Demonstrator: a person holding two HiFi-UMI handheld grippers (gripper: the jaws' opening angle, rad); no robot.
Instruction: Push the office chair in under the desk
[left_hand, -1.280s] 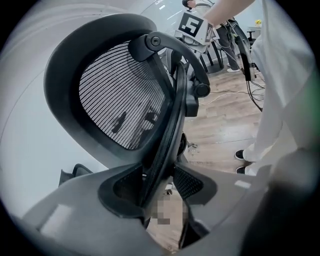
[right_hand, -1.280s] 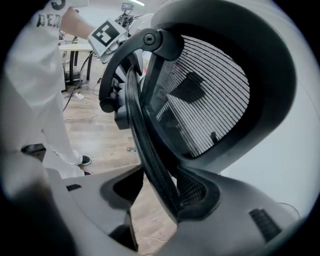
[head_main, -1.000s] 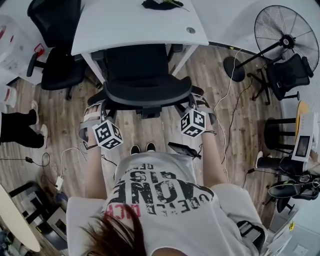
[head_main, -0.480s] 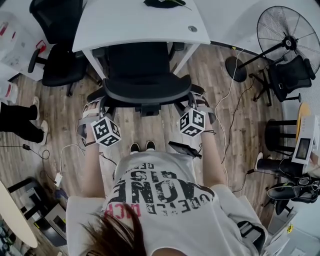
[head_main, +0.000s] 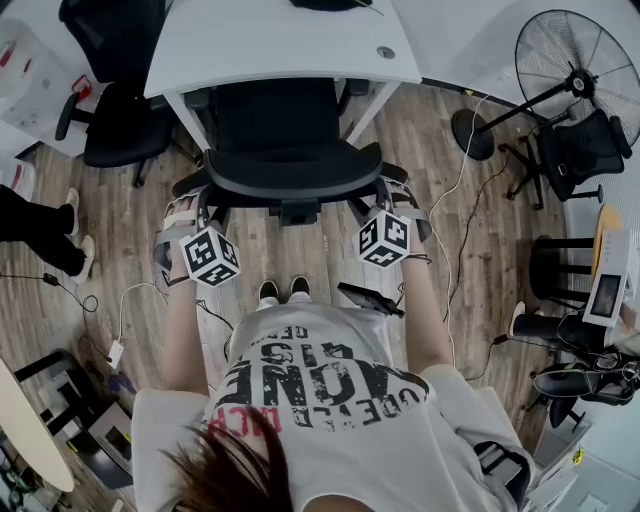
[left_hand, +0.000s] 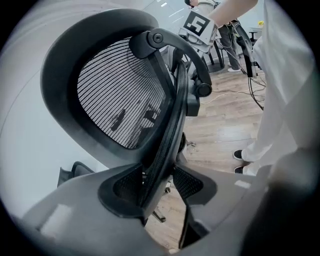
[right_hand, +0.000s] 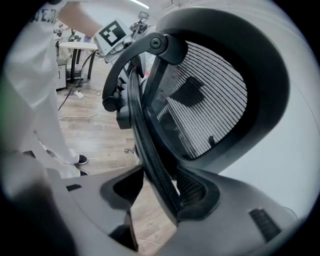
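Observation:
The black office chair (head_main: 285, 140) stands at the white desk (head_main: 260, 45), its seat partly beneath the desktop and its mesh backrest (left_hand: 120, 95) toward me. My left gripper (head_main: 192, 212) is clamped on the backrest's left rim. My right gripper (head_main: 390, 203) holds the right rim. In the left gripper view the rim runs between the jaws of the left gripper (left_hand: 160, 187), pressed by both pads. The right gripper view shows the same: the backrest (right_hand: 200, 105) edge is pinched in the right gripper (right_hand: 160, 192).
A second black chair (head_main: 115, 120) stands left of the desk. A floor fan (head_main: 575, 70) and another chair (head_main: 580, 150) are at the right. Cables (head_main: 455, 230) trail over the wood floor. A bystander's legs (head_main: 35, 235) are at the left edge. My shoes (head_main: 283, 291) are just behind the chair.
The chair and both grippers have shifted slightly toward the desk. The bystander's legs at the left have moved further out of view.

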